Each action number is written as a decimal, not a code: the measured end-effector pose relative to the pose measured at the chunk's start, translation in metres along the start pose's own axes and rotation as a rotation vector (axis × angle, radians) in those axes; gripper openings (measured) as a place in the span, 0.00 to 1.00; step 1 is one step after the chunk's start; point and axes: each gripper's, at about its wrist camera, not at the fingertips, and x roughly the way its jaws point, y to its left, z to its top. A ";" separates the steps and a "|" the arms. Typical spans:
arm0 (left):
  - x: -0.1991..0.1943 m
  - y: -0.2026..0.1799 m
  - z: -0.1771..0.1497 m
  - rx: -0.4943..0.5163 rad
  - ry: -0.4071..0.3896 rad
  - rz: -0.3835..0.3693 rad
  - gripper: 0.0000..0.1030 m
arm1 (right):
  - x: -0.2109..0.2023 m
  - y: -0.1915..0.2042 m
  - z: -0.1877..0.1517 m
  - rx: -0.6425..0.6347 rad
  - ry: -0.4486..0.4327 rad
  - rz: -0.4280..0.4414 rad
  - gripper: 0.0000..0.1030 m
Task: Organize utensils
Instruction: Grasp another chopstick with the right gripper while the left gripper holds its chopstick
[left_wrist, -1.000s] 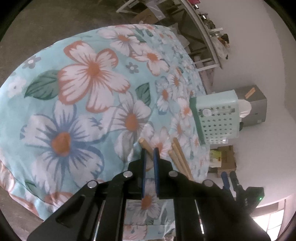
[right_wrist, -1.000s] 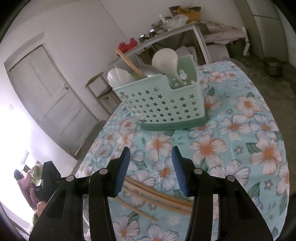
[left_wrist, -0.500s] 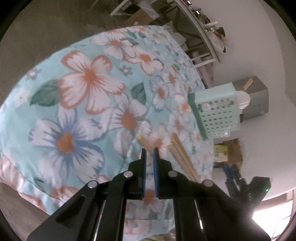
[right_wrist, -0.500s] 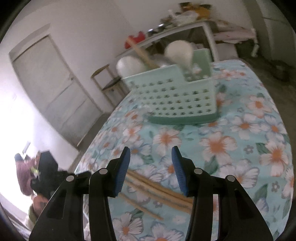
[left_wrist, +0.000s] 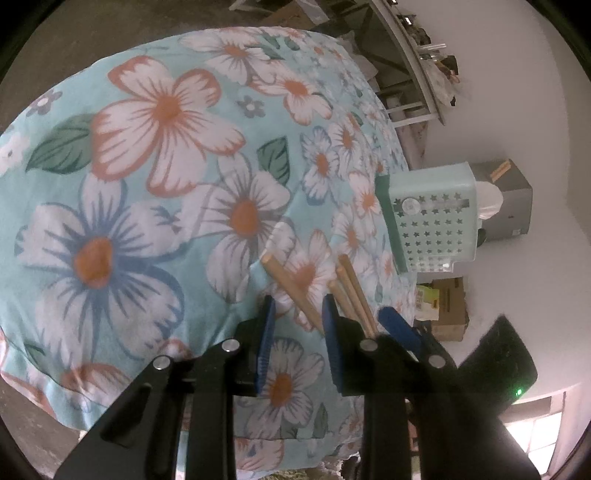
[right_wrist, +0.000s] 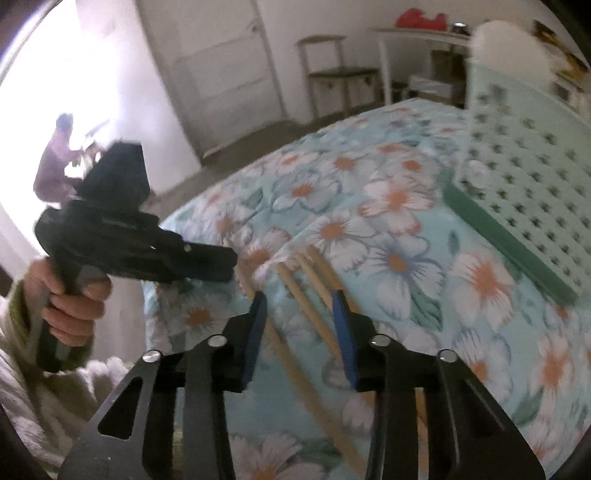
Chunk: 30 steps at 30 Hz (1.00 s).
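Note:
Several wooden sticks lie on the flowered cloth (left_wrist: 155, 192). One stick (left_wrist: 291, 291) lies between the opening jaws of my left gripper (left_wrist: 297, 317); the pads stand clear of it. Two more sticks (left_wrist: 354, 291) lie just to its right. My right gripper (right_wrist: 299, 310) hovers low over this pair of sticks (right_wrist: 314, 284), its jaws closing but not touching them. The lone stick (right_wrist: 284, 350) passes under its left finger. The mint star-holed caddy (left_wrist: 432, 218) (right_wrist: 535, 192) stands beyond, holding white spoons and a wooden handle.
A hand (right_wrist: 70, 306) holds the left gripper (right_wrist: 221, 264) at the cloth's edge. A cardboard box (left_wrist: 447, 310) and a grey bin (left_wrist: 509, 206) sit behind the caddy. A door (right_wrist: 225, 66), a stool (right_wrist: 340, 74) and a distant person (right_wrist: 55, 166) are in the room.
The left jaws have gone from shut to apart around one stick. The right gripper has rolled and dropped towards the stick pair, its jaws narrower; the caddy has slid to the right of its view.

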 end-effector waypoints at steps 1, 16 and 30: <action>0.000 0.000 0.000 0.002 -0.001 0.000 0.24 | 0.005 0.001 0.003 -0.021 0.014 -0.002 0.30; -0.001 0.002 0.000 -0.014 -0.005 -0.004 0.24 | 0.039 0.009 0.013 -0.131 0.073 -0.037 0.05; 0.003 0.010 0.006 -0.262 -0.049 -0.026 0.24 | -0.039 -0.017 0.006 0.088 -0.148 -0.112 0.04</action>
